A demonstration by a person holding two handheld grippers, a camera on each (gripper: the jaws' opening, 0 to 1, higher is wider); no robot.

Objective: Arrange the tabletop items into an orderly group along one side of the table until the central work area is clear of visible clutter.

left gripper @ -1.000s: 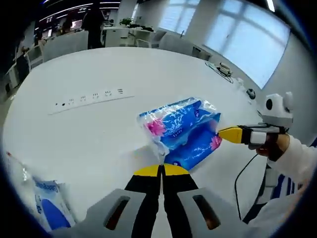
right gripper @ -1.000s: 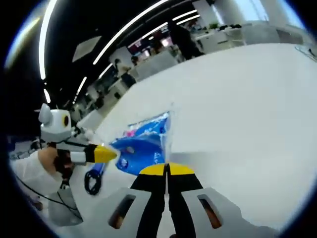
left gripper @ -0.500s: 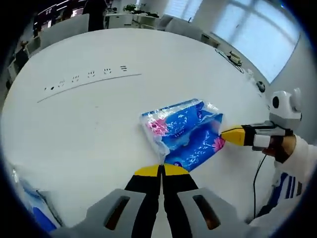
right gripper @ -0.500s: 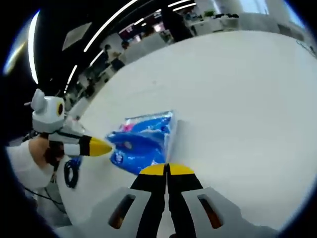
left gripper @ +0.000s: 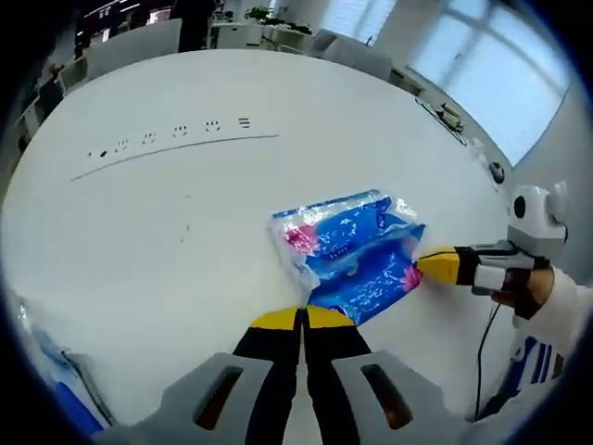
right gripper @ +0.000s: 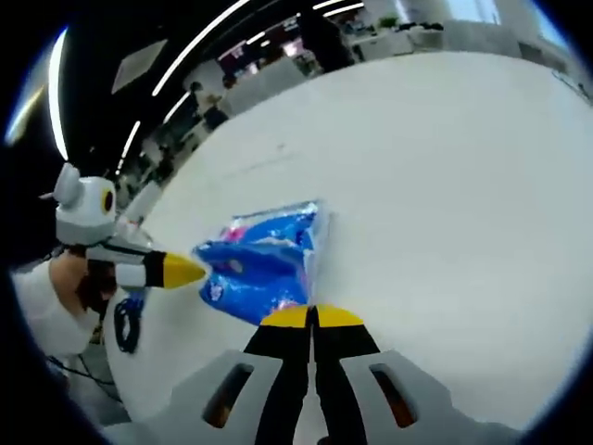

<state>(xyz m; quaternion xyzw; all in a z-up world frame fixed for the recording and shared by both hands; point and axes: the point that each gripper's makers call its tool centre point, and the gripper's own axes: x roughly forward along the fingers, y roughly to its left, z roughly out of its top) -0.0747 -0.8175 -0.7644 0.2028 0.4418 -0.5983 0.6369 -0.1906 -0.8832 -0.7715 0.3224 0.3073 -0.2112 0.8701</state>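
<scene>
No legible text from where I'm sitting.
The blue tissue pack (left gripper: 352, 255) (right gripper: 264, 264) carries print, perhaps a brand, but I can't read it in either gripper view.

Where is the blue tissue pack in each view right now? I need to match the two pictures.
Left gripper view: the blue plastic tissue pack with pink flowers lies right of centre, just above the closed left tongs.
Right gripper view: the same pack lies left of centre, above-left of the closed right tongs.
Shared landmark: the white table, and each view's other yellow tongs tip at the pack's edge.
</scene>
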